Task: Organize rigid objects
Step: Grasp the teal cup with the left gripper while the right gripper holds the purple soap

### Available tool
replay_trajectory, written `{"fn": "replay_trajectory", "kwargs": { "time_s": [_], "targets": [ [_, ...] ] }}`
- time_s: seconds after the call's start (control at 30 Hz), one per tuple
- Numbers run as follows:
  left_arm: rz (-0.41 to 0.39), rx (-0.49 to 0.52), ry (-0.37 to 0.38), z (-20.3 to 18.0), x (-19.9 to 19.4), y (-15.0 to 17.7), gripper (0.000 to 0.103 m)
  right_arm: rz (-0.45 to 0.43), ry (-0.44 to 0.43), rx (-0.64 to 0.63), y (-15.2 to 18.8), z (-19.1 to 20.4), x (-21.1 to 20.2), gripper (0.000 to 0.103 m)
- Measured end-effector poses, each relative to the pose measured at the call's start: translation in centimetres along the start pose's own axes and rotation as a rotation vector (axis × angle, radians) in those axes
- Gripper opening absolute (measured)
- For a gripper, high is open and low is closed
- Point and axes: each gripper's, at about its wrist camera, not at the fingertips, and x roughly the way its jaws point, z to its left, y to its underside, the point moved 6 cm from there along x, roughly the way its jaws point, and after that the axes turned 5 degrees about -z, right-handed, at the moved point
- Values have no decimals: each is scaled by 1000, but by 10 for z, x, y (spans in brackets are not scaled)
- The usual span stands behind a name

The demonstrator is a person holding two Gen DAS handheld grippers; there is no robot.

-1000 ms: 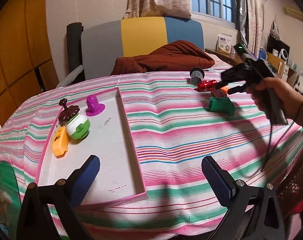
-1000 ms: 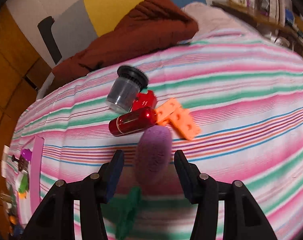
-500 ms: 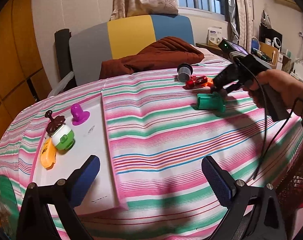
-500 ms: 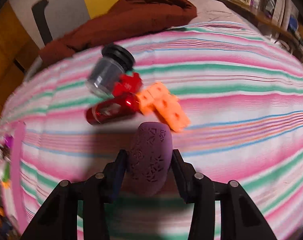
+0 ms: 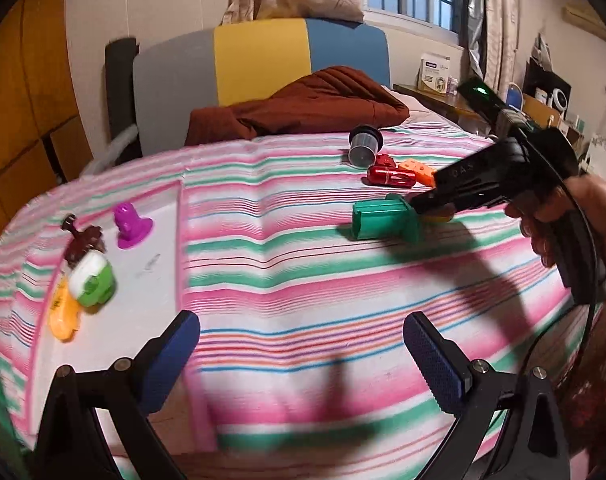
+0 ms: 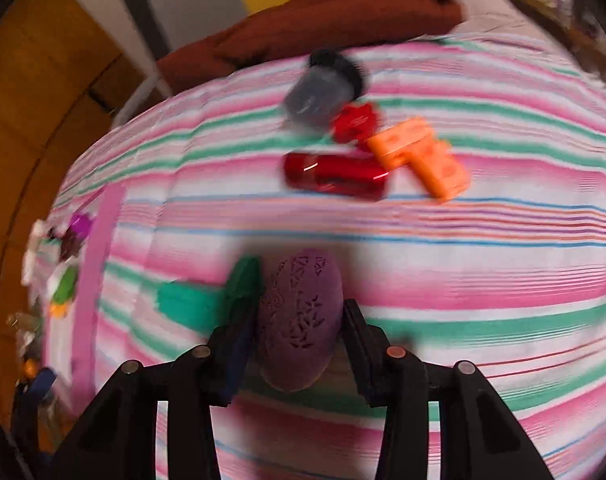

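The left gripper [image 5: 301,346], low in its frame, points down over the striped cloth [image 5: 303,280], jaws wide and empty. At right, a hand [image 5: 575,224] tilts the right gripper [image 6: 299,316] downward, clamping the purple egg [image 6: 299,320] beside the green piece [image 6: 207,300].

I saw a purple egg [image 6: 299,320] with cut-out triangle pattern, green block [image 5: 385,222], red cylinder [image 6: 335,176], orange blocks [image 6: 419,156], pink-green-white striped bedcover [image 5: 303,280], pink-rimmed white tray [image 5: 143,280], blue-padded black claws.
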Motion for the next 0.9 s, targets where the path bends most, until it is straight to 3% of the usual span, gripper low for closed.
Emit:
{"fn": "replay_trajectory", "kwargs": {
  "time_s": [0.07, 0.17, 0.27, 0.33, 0.47, 0.57, 0.73, 0.8, 0.9],
  "targets": [
    [18, -48, 18, 0, 11, -5, 102, -21, 112, 31, -2, -20, -5, 43],
    [47, -142, 55, -2, 32, -15, 102, -21, 181, 108, -7, -45, -5, 43],
    [54, -217, 84, -6, 55, -26, 102, -17, 145, 183, -7, -58, -6, 43],
    [33, -256, 142, -13, 67, -34, 102, -20, 130, 204, -7, -61, -6, 43],
    [17, -262, 203, -25, 86, -47, 95, -18, 136, 198, -7, -59, -4, 43],
    [26, -240, 264, -38, 103, -59, 74, -20, 125, 213, -7, -62, -5, 43],
    [63, -222, 303, -49, 118, -71, 28, -20, 109, 233, -5, -66, -9, 43],
    [52, -218, 327, -54, 112, -76, 17, -20, 105, 240, -5, -67, -8, 43],
    [16, -179, 378, -69, 98, -86, 15, -19, 98, 252, -5, -69, -11, 43]
  ]
}}
